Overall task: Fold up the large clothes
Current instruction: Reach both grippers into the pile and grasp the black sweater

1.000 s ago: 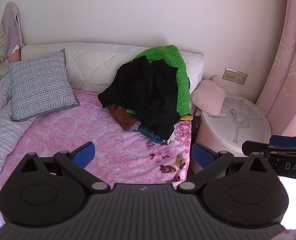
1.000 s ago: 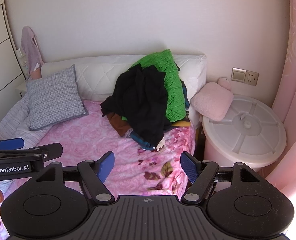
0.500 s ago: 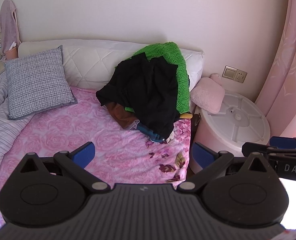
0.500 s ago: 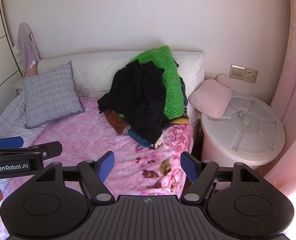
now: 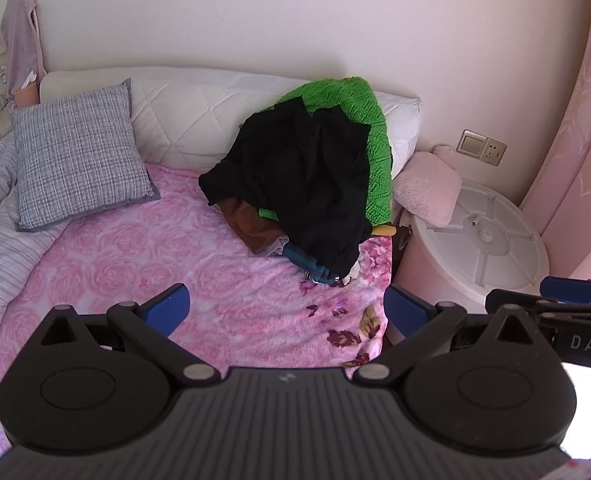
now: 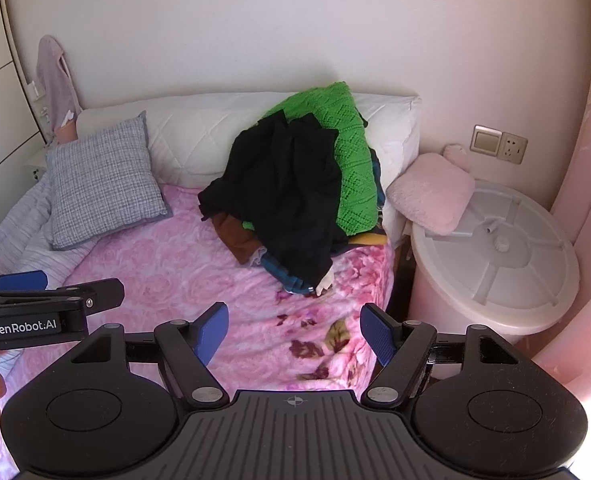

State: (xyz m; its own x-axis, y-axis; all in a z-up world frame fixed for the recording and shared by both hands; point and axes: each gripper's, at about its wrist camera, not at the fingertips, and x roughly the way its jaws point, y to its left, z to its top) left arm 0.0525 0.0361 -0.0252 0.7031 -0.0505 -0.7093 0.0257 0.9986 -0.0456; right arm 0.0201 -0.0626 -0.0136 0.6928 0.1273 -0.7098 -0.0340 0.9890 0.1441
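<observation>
Hovering over the bed (image 5: pixel 143 264), both tools (left (image 5: pixel 286 309), right (image 6: pixel 294 333)) spread empty; clothes pile (image 5: pixel 307 184) slumping headboard-to-foot.

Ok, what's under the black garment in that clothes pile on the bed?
Under the black garment a green knit, a brown piece and blue fabric stick out, plus a yellow edge. How many more garments lie beneath is hidden.
</observation>
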